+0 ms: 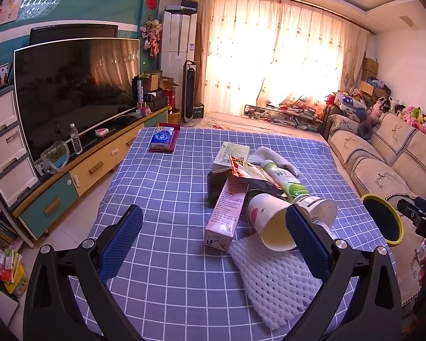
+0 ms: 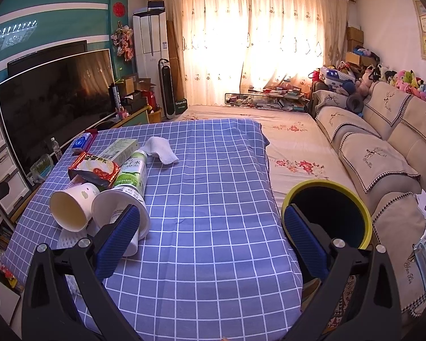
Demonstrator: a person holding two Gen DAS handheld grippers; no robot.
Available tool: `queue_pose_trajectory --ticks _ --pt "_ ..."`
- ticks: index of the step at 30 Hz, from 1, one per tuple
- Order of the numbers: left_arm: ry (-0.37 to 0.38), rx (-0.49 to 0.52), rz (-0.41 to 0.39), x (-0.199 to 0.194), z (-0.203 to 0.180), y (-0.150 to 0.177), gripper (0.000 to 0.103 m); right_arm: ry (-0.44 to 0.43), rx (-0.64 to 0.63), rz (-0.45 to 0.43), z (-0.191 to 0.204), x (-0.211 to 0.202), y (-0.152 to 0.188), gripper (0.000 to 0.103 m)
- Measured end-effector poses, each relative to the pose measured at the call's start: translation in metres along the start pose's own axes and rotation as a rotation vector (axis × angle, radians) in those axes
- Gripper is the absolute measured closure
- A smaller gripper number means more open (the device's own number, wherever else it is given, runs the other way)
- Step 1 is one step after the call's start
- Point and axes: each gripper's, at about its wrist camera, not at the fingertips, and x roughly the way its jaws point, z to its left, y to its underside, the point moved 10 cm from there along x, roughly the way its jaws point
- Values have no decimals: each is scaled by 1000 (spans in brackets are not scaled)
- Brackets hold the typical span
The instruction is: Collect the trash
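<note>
Dark box half under snack packet; bin base behind right tool

The tabletop is covered with a blue cloth with white grid lines. At its far corner lies a blue tissue pack on a red tray. In the middle there is a heap of trash: a pink carton, a white foam net, a paper cup on its side, a second white cup beside it, a green bottle, a red snack bag, a pale flat box and a white towel. A dark object under the snack bag cannot be identified.
</note>
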Motion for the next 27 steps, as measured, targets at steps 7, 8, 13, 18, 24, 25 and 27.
queue_pose_trajectory --ticks 7,8,13,18,24,25,27 --pt "0 4 2 1 -1 1 4 0 1 1 0 1 1 6" --pt "0 5 3 1 -2 1 4 0 1 2 0 1 1 6" --pt "3 11 7 3 -5 2 4 0 0 3 -1 1 4 6" --pt "5 14 12 6 -6 3 4 1 1 7 -2 2 5 6" --pt "3 12 15 9 -6 4 4 -14 3 15 -1 7 6 6" --pt "1 13 15 10 -6 4 4 -30 9 18 0 8 6 6" --pt "-7 18 16 13 -5 3 4 -64 20 30 3 10 7 6"
